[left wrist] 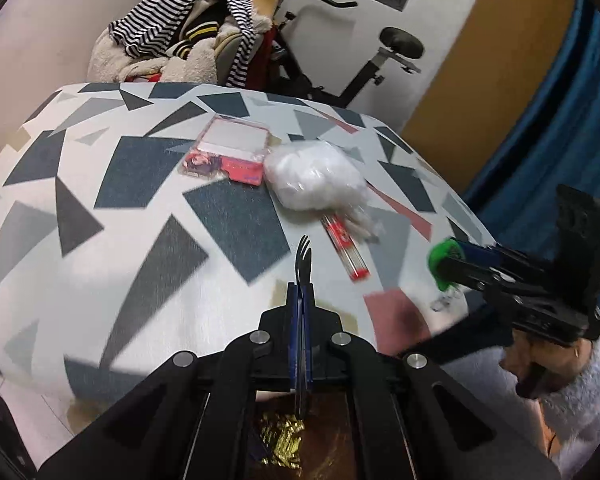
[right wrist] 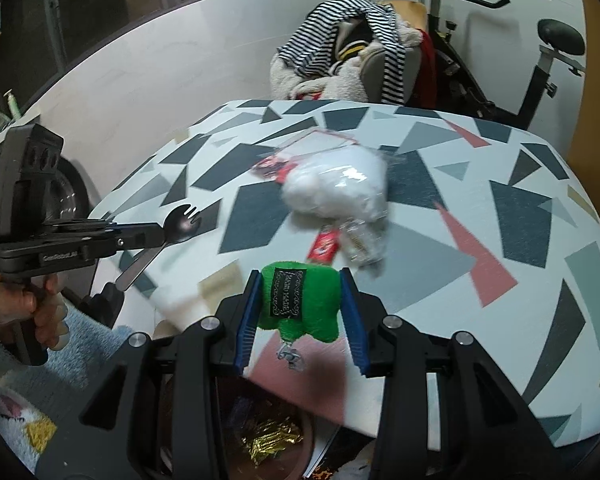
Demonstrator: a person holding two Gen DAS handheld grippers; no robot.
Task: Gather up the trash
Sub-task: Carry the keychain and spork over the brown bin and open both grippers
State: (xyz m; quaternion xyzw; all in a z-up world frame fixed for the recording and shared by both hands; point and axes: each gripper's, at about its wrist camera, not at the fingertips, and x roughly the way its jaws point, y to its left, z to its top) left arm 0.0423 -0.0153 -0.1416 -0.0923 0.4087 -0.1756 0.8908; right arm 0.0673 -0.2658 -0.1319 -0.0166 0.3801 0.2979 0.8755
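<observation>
Gold foil wrappers [left wrist: 281, 442] sit lowest in your left wrist view, inside a brown round bin [left wrist: 328, 420] directly under the tool, so the drop point is close. Your left gripper [left wrist: 300, 304] has its jaws fully together on a black plastic spork [left wrist: 302, 258], tines pointing forward; the right view shows the same spork [right wrist: 180, 226] side-on with its handle angling down below the jaws, so it looks pinched near the neck and could pivot or slip if you swing it. Further along the patterned table [left wrist: 100, 280], the trash not yet picked up lies in a cluster: a red-edged clear plastic package [left wrist: 230, 152], then a clear bag of white cotton balls [left wrist: 314, 178], then a long red-and-clear flat packet [left wrist: 346, 246] partly under the bag. Your right gripper [right wrist: 302, 304] stands part open around a green plush toy with a black label [right wrist: 296, 300], blue pads pressing its sides, a small metal clasp [right wrist: 288, 356] dangling beneath. That clasp could snag the bin's rim, and soft plush can squirm out of a light squeeze. Only the right view shows your left hand [right wrist: 24, 312] on its handle and the label on the plush; only the left view shows the red-edged package's clear face plainly. Both views are blurred, so edges are uncertain.
</observation>
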